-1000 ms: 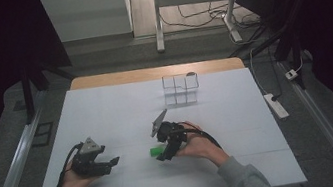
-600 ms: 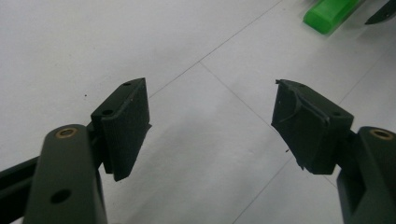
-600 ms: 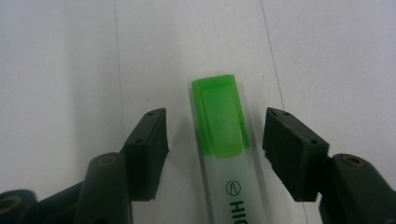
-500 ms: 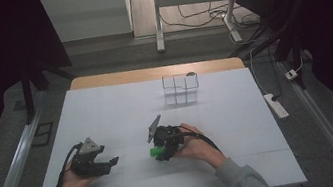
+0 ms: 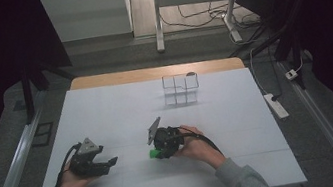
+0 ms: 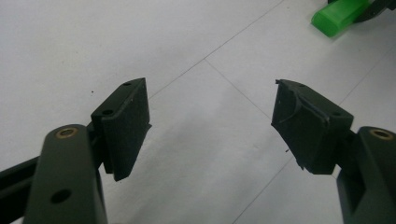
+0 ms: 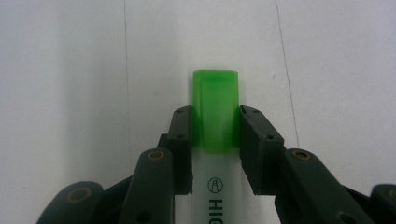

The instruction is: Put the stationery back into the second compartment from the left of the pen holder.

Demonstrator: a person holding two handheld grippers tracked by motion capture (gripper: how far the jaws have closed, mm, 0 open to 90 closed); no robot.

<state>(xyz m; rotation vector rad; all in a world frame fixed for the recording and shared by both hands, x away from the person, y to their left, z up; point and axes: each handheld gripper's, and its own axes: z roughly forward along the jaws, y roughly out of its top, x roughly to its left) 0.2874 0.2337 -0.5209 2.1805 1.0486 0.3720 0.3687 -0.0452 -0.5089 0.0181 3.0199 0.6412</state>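
A highlighter pen with a white barrel and a green cap (image 7: 215, 109) lies along the right gripper view, and my right gripper (image 7: 215, 140) is shut on it at the cap's base. From above, the green cap (image 5: 154, 153) pokes out to the left of the right gripper (image 5: 162, 148), low over the white table (image 5: 238, 112). My left gripper (image 5: 110, 162) rests near the front left of the table, pointing right. Its jaws stand wide apart with nothing between them in the left gripper view (image 6: 210, 126), where the green cap (image 6: 337, 17) shows at the top right.
A small clear rack of square compartments (image 5: 181, 89) stands at the back middle of the table. A wooden strip (image 5: 156, 72) runs along the far edge. A power strip (image 5: 276, 105) lies off the table's right side. Metal rails run along both sides.
The right gripper with the highlighter has drifted slightly left and lower toward the table. The left gripper has stayed where it was.
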